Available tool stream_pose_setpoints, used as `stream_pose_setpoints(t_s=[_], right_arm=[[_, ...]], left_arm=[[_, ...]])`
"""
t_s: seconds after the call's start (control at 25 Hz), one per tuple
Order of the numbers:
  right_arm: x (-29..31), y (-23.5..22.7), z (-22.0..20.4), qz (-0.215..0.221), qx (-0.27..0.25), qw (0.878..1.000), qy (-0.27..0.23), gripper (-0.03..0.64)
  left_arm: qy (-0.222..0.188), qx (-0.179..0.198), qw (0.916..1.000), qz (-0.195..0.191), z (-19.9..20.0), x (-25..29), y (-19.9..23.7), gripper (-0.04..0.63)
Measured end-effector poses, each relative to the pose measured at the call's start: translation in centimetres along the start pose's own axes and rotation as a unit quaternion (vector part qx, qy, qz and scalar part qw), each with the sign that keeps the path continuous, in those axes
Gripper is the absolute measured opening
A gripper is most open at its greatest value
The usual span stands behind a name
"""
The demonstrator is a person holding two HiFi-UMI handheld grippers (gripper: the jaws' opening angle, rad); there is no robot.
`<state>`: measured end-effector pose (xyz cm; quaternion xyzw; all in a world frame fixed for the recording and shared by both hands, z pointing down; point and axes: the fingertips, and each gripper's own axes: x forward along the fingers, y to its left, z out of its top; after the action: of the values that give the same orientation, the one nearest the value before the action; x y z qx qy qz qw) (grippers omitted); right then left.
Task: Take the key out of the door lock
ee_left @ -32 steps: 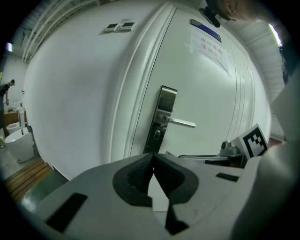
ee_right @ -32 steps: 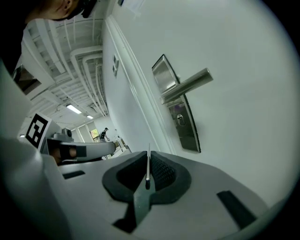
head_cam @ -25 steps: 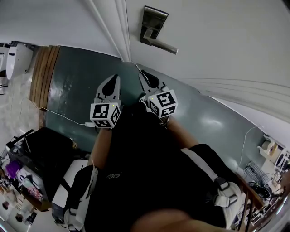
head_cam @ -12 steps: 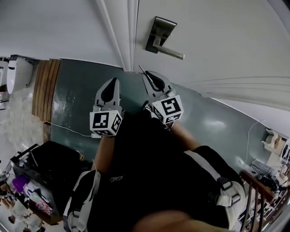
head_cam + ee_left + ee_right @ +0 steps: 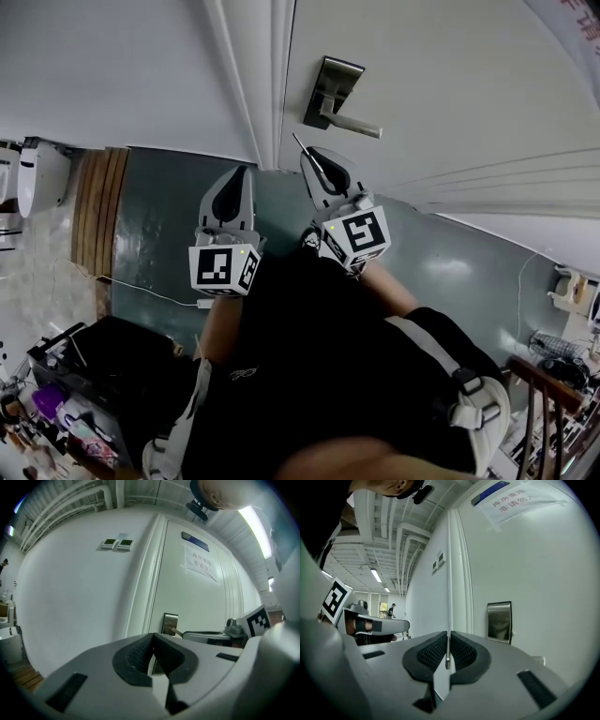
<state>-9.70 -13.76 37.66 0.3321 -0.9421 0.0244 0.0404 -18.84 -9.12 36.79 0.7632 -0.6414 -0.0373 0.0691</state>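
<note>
Below the lock plate (image 5: 335, 84) on the door (image 5: 450, 75), the right gripper (image 5: 314, 164) is clamped on the key (image 5: 300, 145). The key's thin blade is clear of the lock and projects past the pads (image 5: 461, 651) toward the door. Beside it, the left gripper (image 5: 242, 180) has its jaws closed together with nothing between them.
</note>
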Motion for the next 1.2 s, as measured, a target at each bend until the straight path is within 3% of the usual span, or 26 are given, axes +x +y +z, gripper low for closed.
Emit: stream_pose_setpoints(t_s=[0.48, 1.2], right_arm=[[-1.3, -0.2, 3.6, -0.015, -0.016, 0.999, -0.038, 0.031], [-2.1, -0.6, 2.9, -0.027, -0.005, 0.999, -0.040, 0.031]], left_arm=[[-0.025, 0.024, 0.9993, -0.011, 2.9, -0.2, -1.3, 0.023], [-0.020, 0.024, 0.9994, -0.016, 2.0, -0.5, -1.9, 0.023]])
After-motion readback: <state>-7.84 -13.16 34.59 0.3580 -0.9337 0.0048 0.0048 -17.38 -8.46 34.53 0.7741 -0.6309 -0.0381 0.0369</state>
